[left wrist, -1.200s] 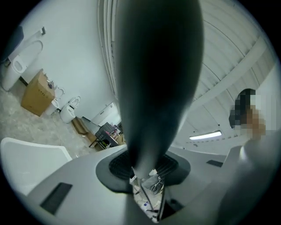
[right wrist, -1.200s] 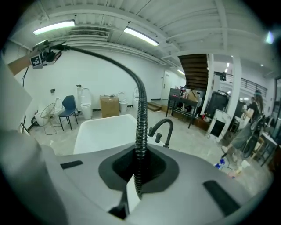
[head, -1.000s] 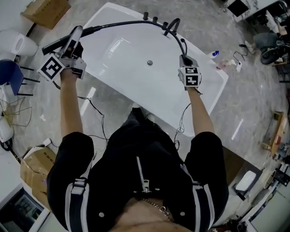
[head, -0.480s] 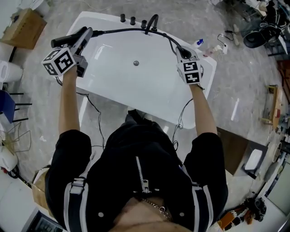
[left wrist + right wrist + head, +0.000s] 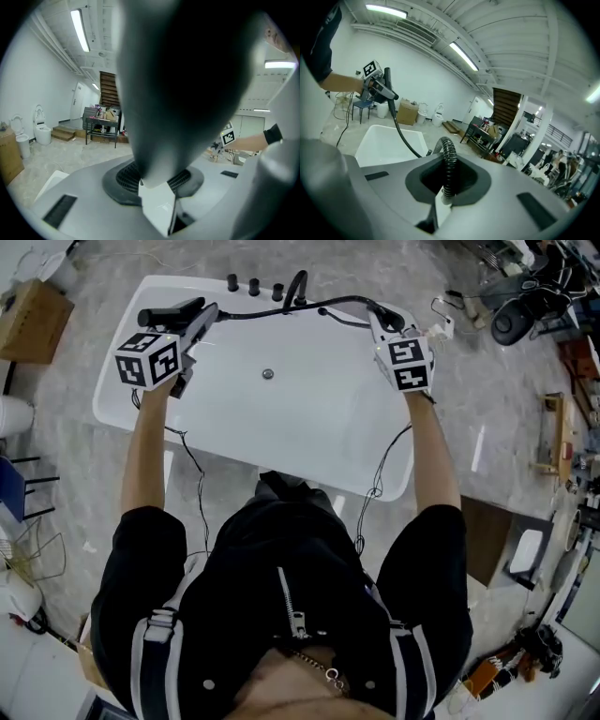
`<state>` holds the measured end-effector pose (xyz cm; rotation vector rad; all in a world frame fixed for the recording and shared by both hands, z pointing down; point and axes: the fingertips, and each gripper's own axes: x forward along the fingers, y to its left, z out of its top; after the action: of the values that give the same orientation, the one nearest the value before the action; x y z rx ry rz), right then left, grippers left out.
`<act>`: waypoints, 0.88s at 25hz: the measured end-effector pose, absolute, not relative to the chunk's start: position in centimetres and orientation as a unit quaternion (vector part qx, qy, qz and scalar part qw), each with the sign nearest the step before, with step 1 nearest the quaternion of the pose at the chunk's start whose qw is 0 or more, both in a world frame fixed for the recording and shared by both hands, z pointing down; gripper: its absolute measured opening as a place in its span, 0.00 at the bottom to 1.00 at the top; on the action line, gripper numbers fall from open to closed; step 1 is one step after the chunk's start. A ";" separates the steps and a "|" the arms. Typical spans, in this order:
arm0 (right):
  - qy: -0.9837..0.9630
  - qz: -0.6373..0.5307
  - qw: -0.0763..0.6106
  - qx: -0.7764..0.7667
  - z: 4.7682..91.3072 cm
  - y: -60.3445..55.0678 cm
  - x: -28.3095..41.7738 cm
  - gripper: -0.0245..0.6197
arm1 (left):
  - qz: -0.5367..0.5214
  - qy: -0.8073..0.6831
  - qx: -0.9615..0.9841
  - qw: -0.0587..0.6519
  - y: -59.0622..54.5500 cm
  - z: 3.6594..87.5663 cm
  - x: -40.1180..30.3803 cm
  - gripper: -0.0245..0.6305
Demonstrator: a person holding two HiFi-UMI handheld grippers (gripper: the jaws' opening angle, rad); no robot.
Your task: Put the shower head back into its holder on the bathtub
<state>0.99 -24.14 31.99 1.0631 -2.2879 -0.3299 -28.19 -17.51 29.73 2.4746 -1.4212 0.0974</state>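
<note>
The white bathtub (image 5: pixel 309 442) fills the middle of the head view, set on pale marbled floor, its long side running across in front of the person (image 5: pixel 281 615) in black, who stands at the bathtub's near side with both arms stretched out over it; a cardboard box (image 5: pixel 33 315) lies on the floor off the bathtub's left end. The left gripper (image 5: pixel 195 326) is over the bathtub's far left corner, clamped on the black shower head (image 5: pixel 169 313), which lies roughly level and points out past the bathtub's left end; in the left gripper view the shower head's dark body rises out of the jaws and blocks most of the frame. The right gripper (image 5: pixel 445 197) is over the bathtub's far right corner, jaws closed together on the ribbed hose (image 5: pixel 449 154), which arches up out of them; from there the hose runs along the bathtub's far rim to the shower head. On that far rim stand the curved faucet spout (image 5: pixel 298 287) and, just left of it, a row of dark knobs (image 5: pixel 253 284); the small round drain (image 5: pixel 268 374) sits in the bathtub's floor, nearer the far side.
</note>
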 end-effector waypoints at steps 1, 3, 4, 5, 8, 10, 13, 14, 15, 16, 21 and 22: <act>-0.859 -0.129 0.294 0.400 31.4 -24.6 0.8 0.05 | 0.039 -0.487 0.861 0.142 -17.7 29.9 -27.6 0.25; -0.857 -0.140 0.296 0.398 30.4 -25.3 0.5 0.05 | 0.052 -0.476 0.867 0.140 -18.1 30.2 -26.6 0.25; -0.856 -0.146 0.298 0.397 30.1 -25.6 0.3 0.05 | 0.057 -0.471 0.869 0.140 -18.4 30.3 -26.1 0.25; -0.855 -0.151 0.300 0.395 29.8 -26.0 0.2 0.05 | 0.061 -0.466 0.872 0.140 -18.7 30.4 -25.7 0.25; -0.854 -0.158 0.301 0.393 29.4 -27.1 0.0 0.05 | 0.074 -0.454 0.877 0.139 -19.9 30.9 -24.3 0.25; -0.855 -0.156 0.300 0.393 29.4 -27.9 0.1 0.05 | 0.086 -0.448 0.880 0.136 -20.8 31.4 -23.4 0.25; -0.855 -0.156 0.298 0.395 29.4 -28.7 0.5 0.05 | 0.098 -0.438 0.883 0.138 -21.7 32.3 -21.9 0.25; -0.855 -0.156 0.296 0.396 29.4 -29.0 0.7 0.05 | 0.100 -0.434 0.884 0.139 -22.0 32.5 -21.4 0.25; -0.856 -0.156 0.294 0.396 29.2 -29.2 0.8 0.05 | 0.102 -0.432 0.885 0.140 -22.2 32.7 -21.0 0.25; -0.856 -0.156 0.292 0.397 29.1 -29.4 1.0 0.05 | 0.103 -0.430 0.886 0.141 -22.5 32.9 -20.6 0.25; -0.857 -0.162 0.284 0.399 28.2 -30.6 1.6 0.05 | 0.109 -0.421 0.888 0.149 -23.5 33.8 -18.9 0.25; -0.858 -0.162 0.281 0.399 27.8 -30.9 1.8 0.05 | 0.111 -0.419 0.889 0.149 -23.7 33.9 -18.5 0.25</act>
<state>1.75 -30.91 27.84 1.0688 -2.2987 -0.4345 -18.49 -23.70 33.89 2.5556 -1.2032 0.3200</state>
